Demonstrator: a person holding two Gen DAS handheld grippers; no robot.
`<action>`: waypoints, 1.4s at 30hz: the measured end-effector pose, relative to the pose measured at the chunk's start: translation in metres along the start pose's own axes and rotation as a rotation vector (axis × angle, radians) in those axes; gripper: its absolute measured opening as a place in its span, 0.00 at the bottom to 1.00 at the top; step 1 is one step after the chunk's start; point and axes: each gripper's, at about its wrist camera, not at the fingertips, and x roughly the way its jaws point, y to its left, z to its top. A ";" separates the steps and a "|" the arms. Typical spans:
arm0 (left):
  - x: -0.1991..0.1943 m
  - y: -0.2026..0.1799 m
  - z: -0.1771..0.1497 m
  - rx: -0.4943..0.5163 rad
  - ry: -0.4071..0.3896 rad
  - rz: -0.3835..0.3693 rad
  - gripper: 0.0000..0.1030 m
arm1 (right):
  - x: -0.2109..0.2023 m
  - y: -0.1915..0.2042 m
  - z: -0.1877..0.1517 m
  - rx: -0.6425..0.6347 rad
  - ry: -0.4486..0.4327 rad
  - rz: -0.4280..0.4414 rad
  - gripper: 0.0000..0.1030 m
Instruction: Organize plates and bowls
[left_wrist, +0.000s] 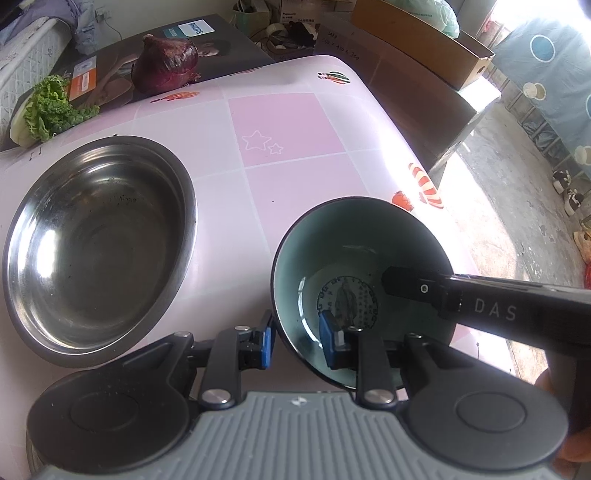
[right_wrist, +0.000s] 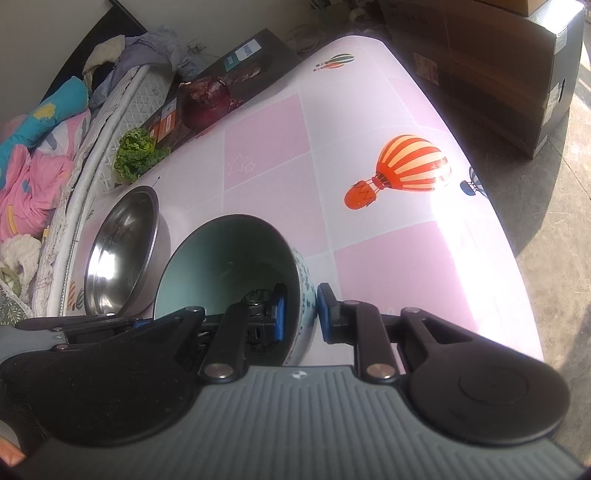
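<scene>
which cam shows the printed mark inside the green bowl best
The left wrist view: it looks down into the green bowl, so the round printed mark on its floor shows. In the right wrist view the bowl is seen side-on and gripper parts hide its floor.

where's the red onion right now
The red onion sits on the dark box at the table's far left edge, beyond the steel bowl, with lettuce nearby.
</scene>
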 end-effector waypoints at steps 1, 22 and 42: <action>0.001 0.000 0.000 -0.003 0.001 -0.003 0.25 | 0.001 -0.001 0.000 0.002 0.002 0.001 0.17; 0.009 -0.002 0.000 -0.008 0.017 -0.006 0.29 | 0.007 0.003 -0.001 -0.002 -0.005 0.001 0.21; 0.011 -0.002 0.002 -0.010 0.017 -0.003 0.30 | 0.009 0.005 0.001 -0.004 0.005 -0.012 0.21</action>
